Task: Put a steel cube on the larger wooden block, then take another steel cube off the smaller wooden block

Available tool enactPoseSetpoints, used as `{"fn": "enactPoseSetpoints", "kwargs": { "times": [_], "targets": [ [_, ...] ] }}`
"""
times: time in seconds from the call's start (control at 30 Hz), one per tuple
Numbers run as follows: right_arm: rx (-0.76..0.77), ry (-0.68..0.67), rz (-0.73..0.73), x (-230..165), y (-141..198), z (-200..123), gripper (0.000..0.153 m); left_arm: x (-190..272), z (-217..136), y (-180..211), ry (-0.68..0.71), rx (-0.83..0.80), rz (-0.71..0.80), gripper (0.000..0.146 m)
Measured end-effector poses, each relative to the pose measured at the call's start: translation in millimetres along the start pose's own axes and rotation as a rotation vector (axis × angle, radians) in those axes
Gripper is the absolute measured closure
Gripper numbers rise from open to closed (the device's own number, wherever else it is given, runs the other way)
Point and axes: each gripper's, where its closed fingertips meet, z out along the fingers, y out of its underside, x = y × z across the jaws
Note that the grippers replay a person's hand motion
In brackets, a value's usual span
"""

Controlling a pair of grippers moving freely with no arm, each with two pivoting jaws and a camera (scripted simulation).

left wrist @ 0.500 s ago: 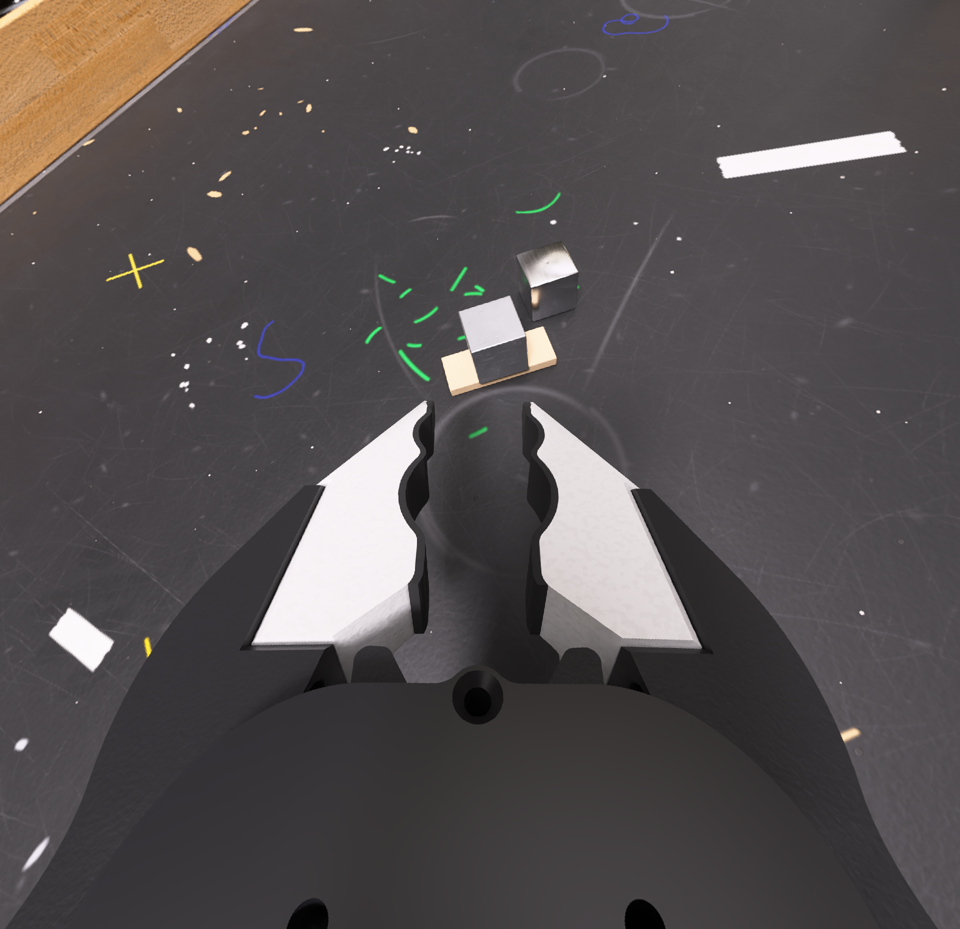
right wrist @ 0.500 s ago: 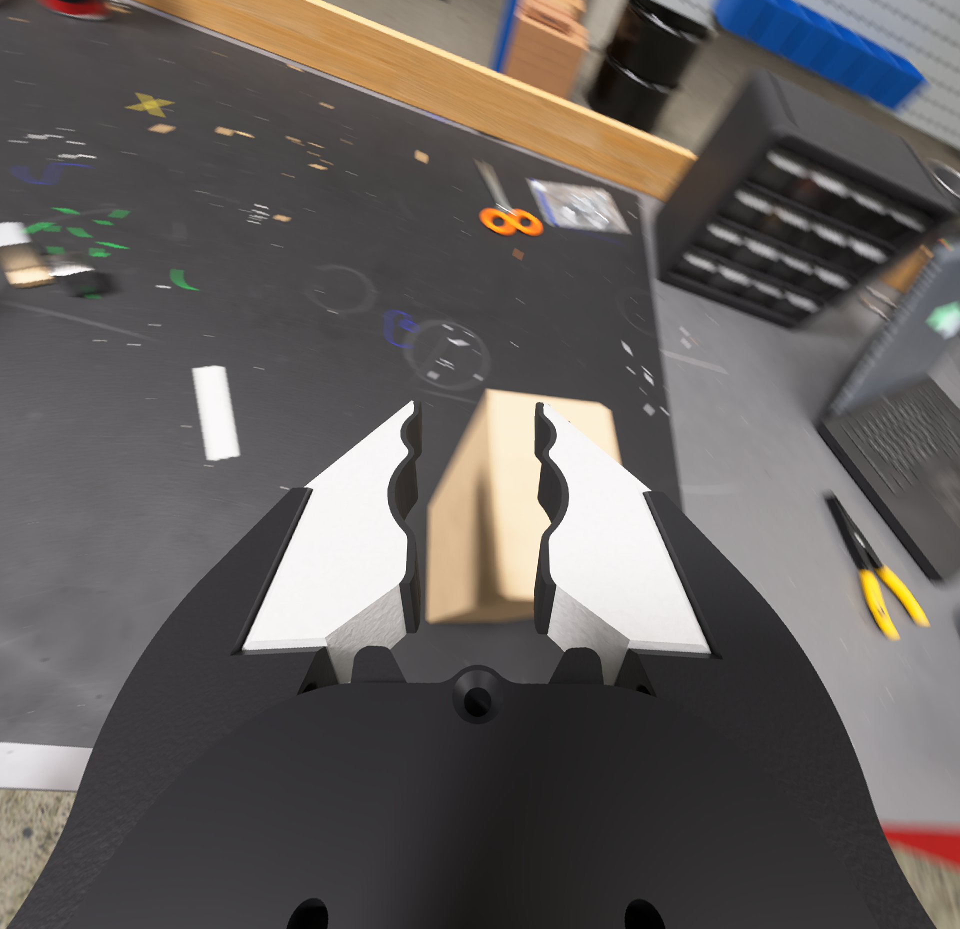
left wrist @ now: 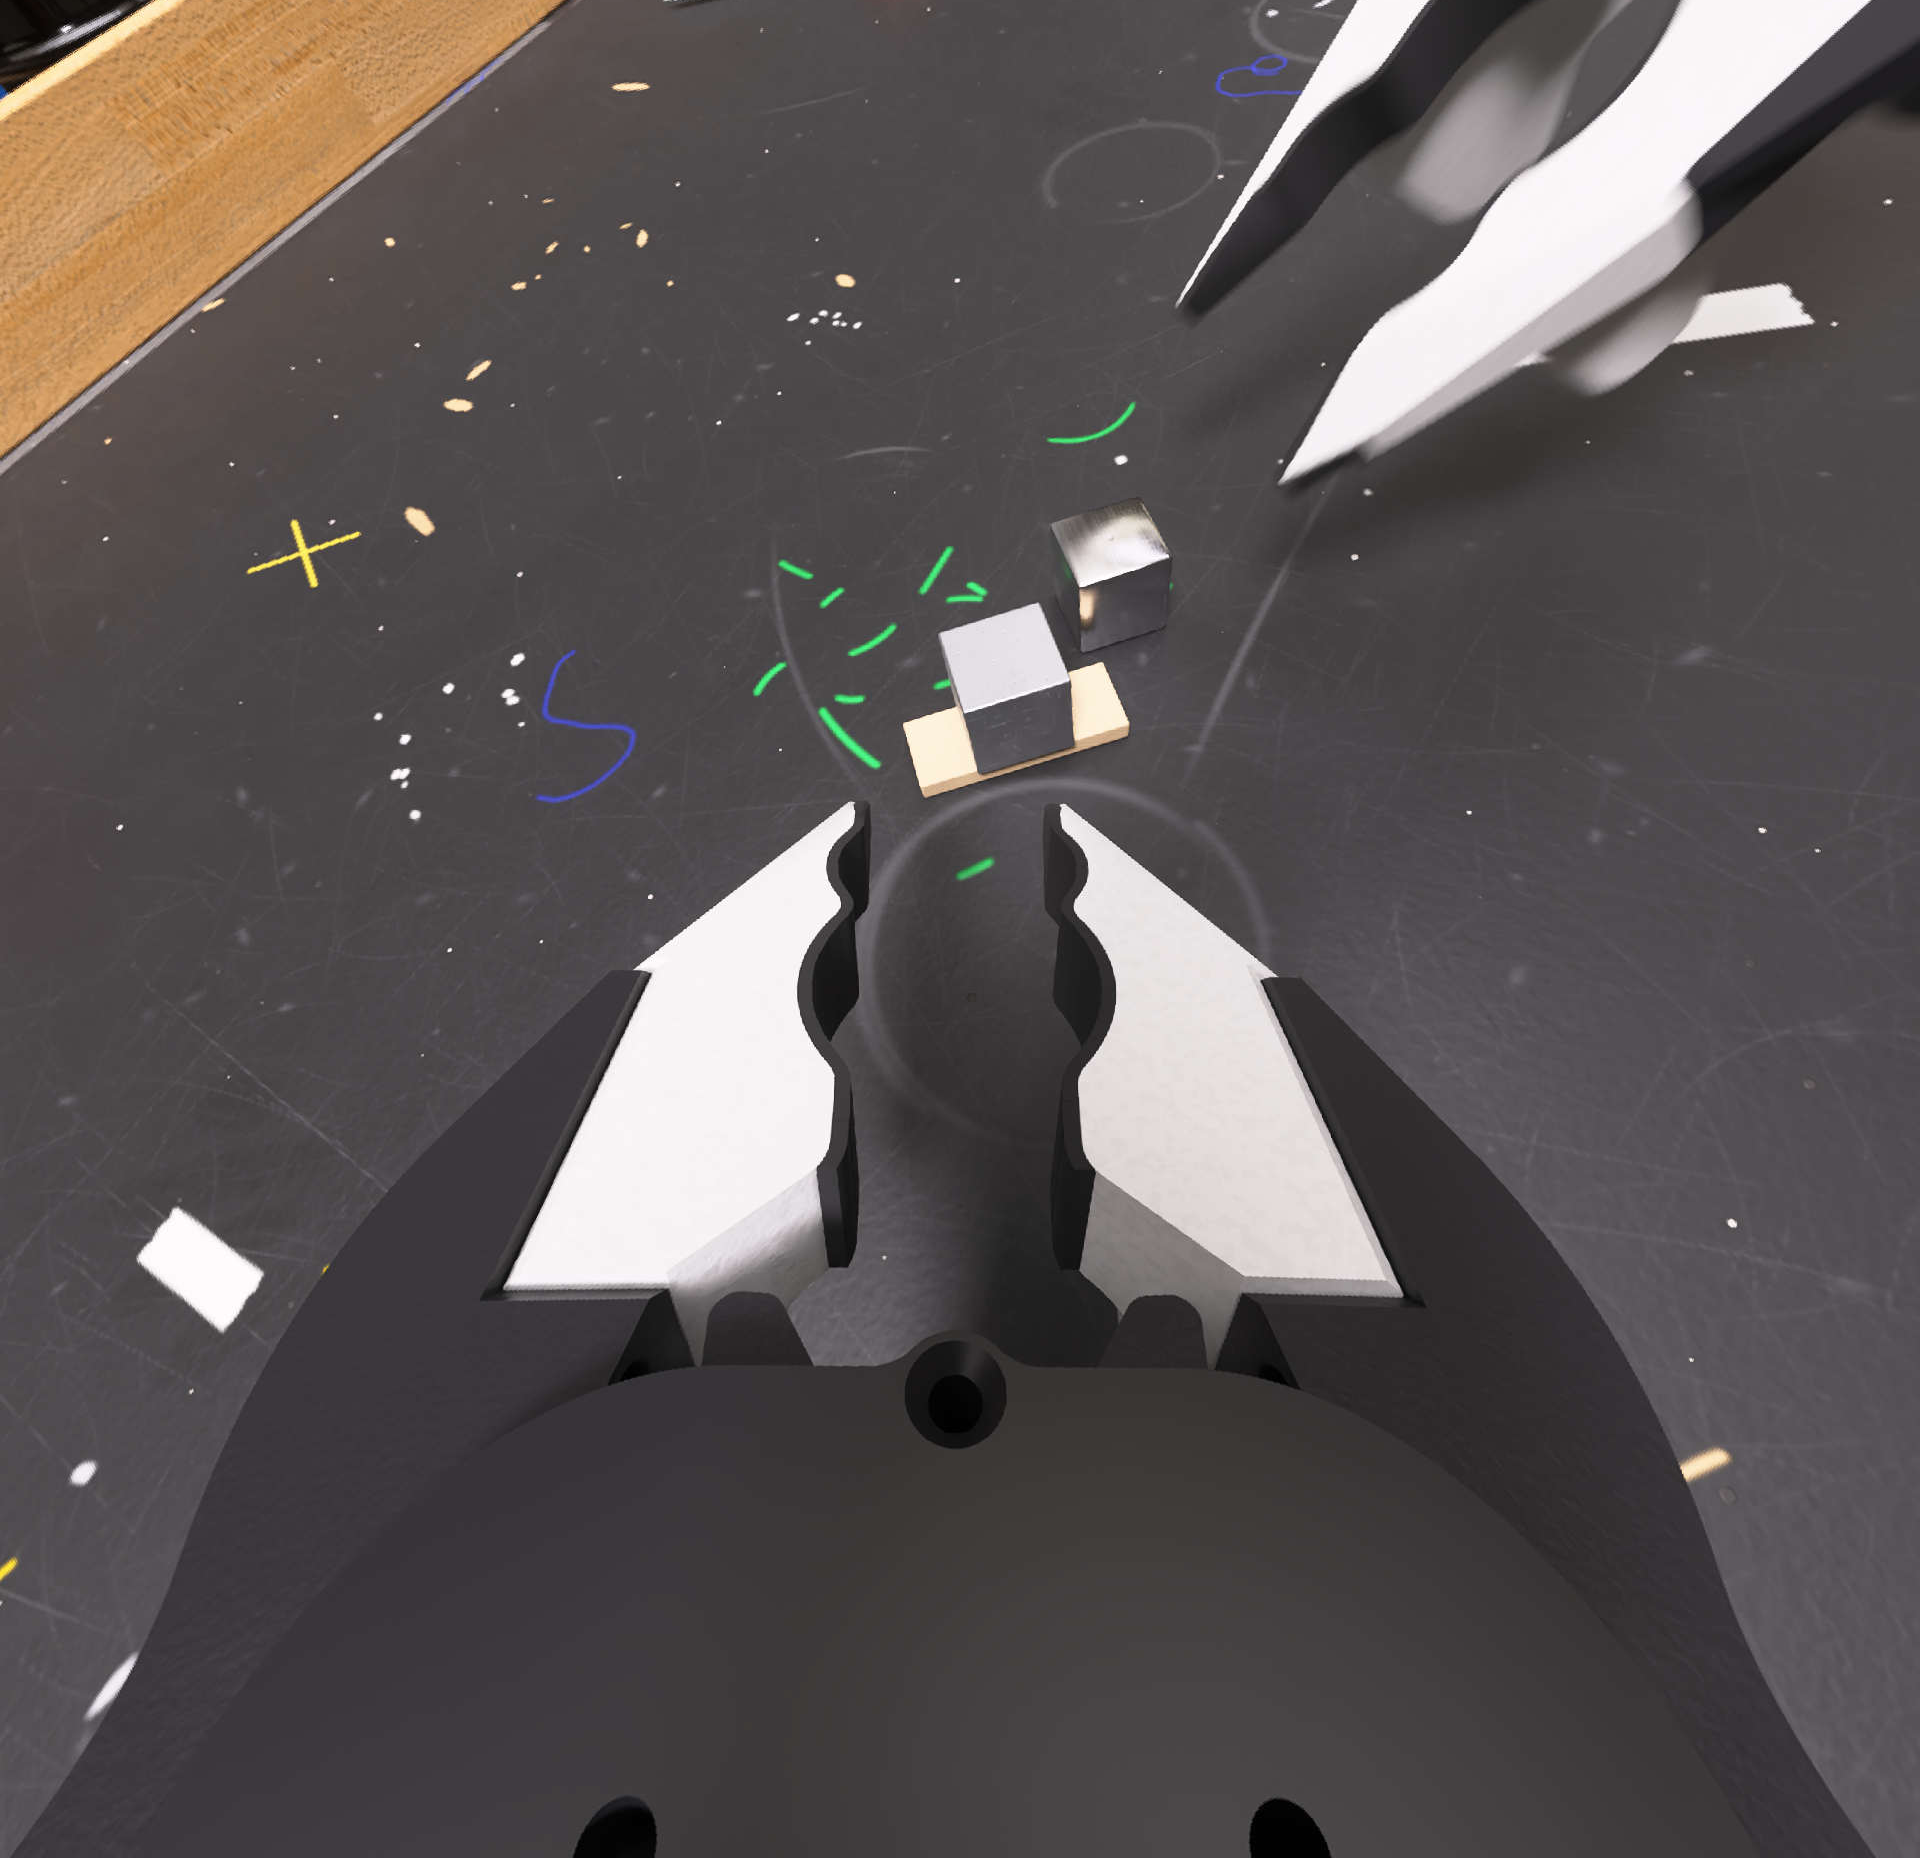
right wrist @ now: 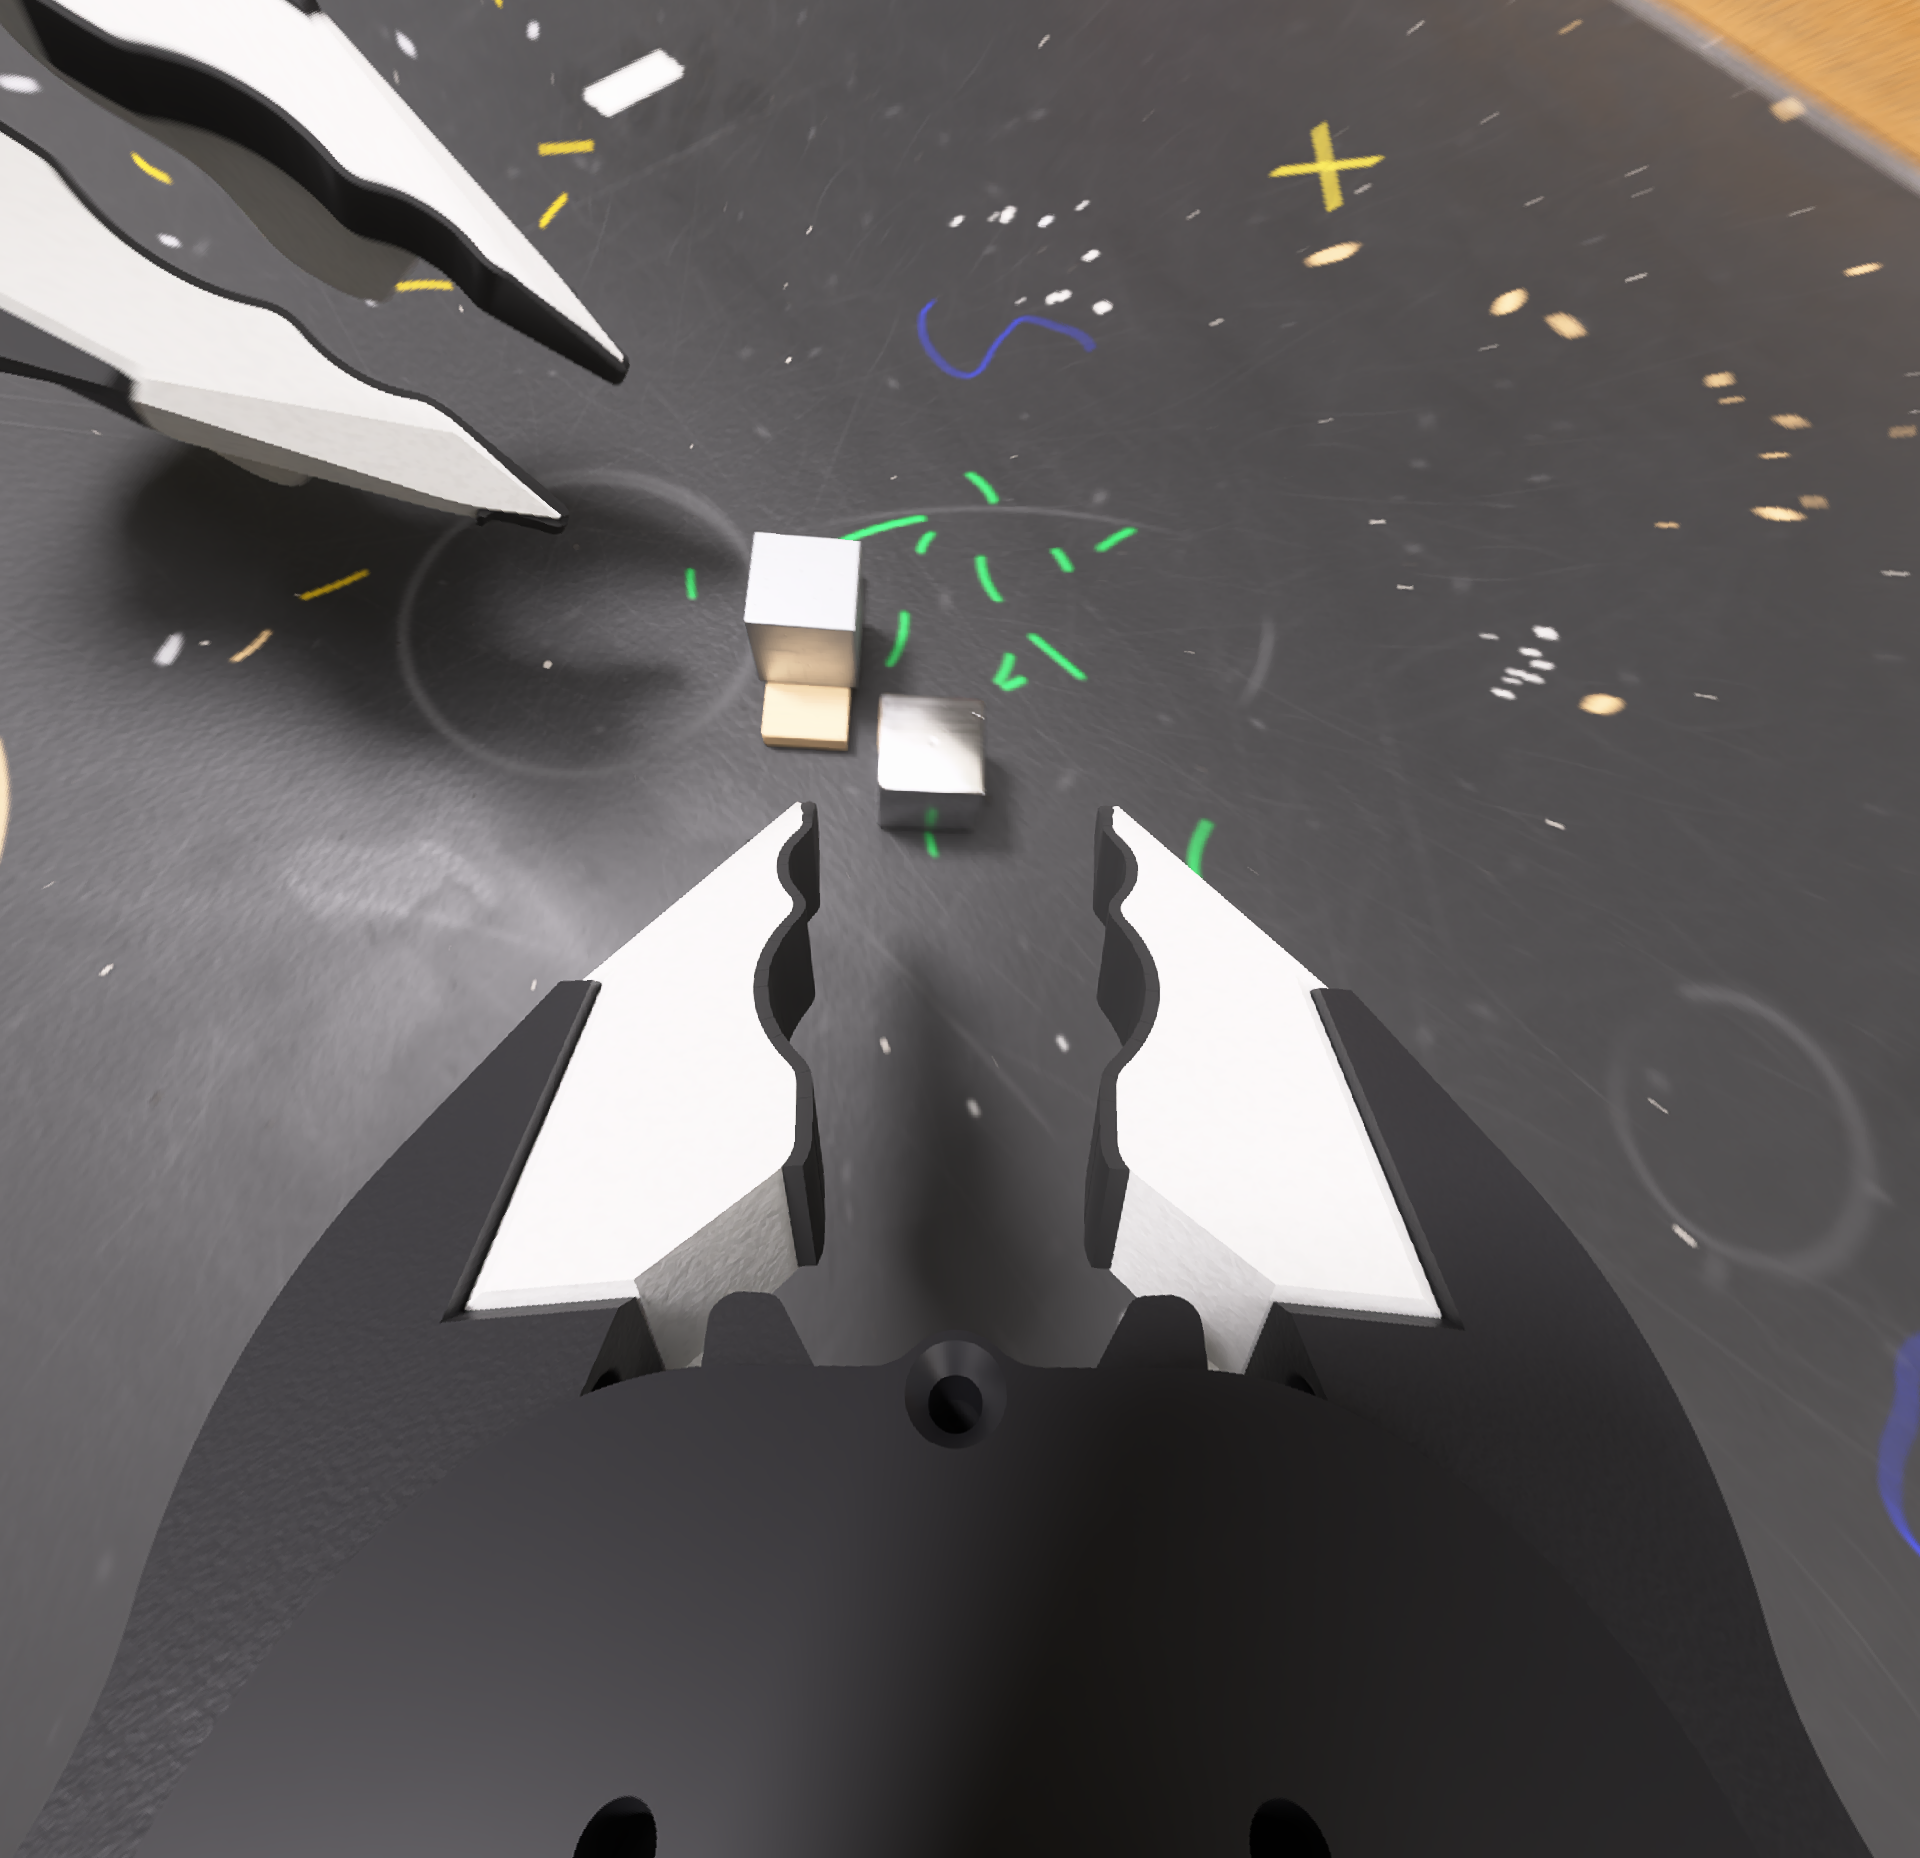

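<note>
Two empty grippers face a pair of steel cubes on a dark, scuffed mat (left wrist: pixel 1558 873).

The left gripper (left wrist: pixel 951 821) is spread wide with bare mat between its fingers; just ahead of the tips a matte steel cube (left wrist: pixel 1006 688) sits on a thin pale wooden block (left wrist: pixel 940 754), whose ends stick out either side. A shinier loose cube (right wrist: pixel 928 759) lies on the mat just beyond the right gripper (right wrist: pixel 956 821), also parted and empty. In the left wrist view, the right gripper is blurred and cut off by the frame. A wooden edge (left wrist: pixel 156 177) borders the mat well away from the cubes.
</note>
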Motion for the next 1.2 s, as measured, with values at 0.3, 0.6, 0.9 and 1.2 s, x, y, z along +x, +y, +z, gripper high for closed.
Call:
{"fn": "enactPoseSetpoints", "kwargs": {
  "times": [0.3, 0.6, 0.9, 1.2],
  "targets": [
    [-0.061, -0.004, 0.018, -1.9, 5.3, 42.0, 0.125, 0.2, -1.2, -2.7, 0.003, 0.009, 0.004, 0.113],
    [0.024, 0.218, -0.007, 45.5, -8.5, -152.5, 0.125, 3.0, -0.2, -2.6, 0.006, 0.005, 0.010, 0.113],
    [-0.028, 0.580, 0.202, 142.2, 64.4, -374.5, 0.125, 5.2, 1.6, -0.5, 0.009, -0.003, 0.008, 0.112],
    [-0.076, 0.511, 0.357, 164.2, 116.0, -397.0, 0.125, 6.0, 2.4, 1.3, 0.010, -0.008, 0.006, 0.113]
  ]
}}
